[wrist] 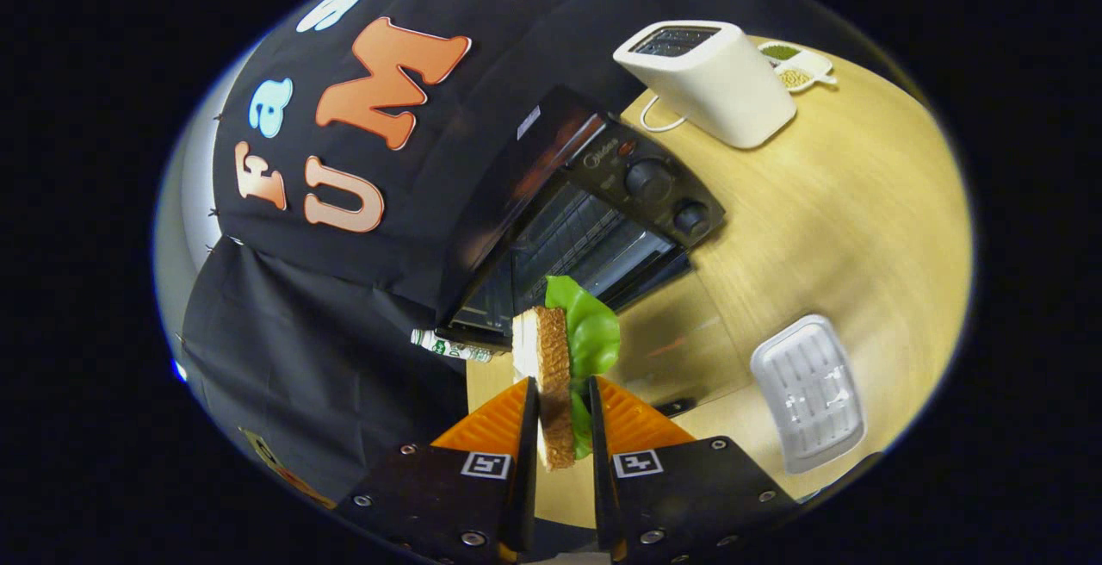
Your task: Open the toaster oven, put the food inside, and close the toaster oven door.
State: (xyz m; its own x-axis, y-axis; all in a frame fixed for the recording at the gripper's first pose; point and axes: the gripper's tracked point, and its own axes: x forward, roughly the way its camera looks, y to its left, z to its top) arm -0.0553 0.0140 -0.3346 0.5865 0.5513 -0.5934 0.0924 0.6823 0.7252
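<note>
**Sandwich held at the mouth of an open toaster oven**

A pale wooden counter point(844, 203) spreads beyond the fingers, backed by the booth's black cloth wall point(293, 332). On it stands a black toaster oven point(594, 203), its glass door point(680, 341) dropped flat toward the gripper point(564, 401) and its wire rack visible inside; two round knobs point(650, 179) sit on the control panel beside the opening. Past the oven, a white pop-up toaster point(710, 78) stands upright with its cord trailing on the wood, and beyond that rests a small white dish point(796, 65) holding green and yellowish contents. A white ridged tray point(809, 393) lies on the counter near the lowered door, well apart from the oven's body, with bare wood between the tray and the white toaster.

The fingers pinch a sandwich point(551, 375) between them, both pressing on it: brown-crusted bread set on edge, with a leaf of green lettuce point(590, 328) sticking out past the fingertips. The sandwich sits just ahead of the fingers, in front of the open oven cavity, above the lowered door.
</note>
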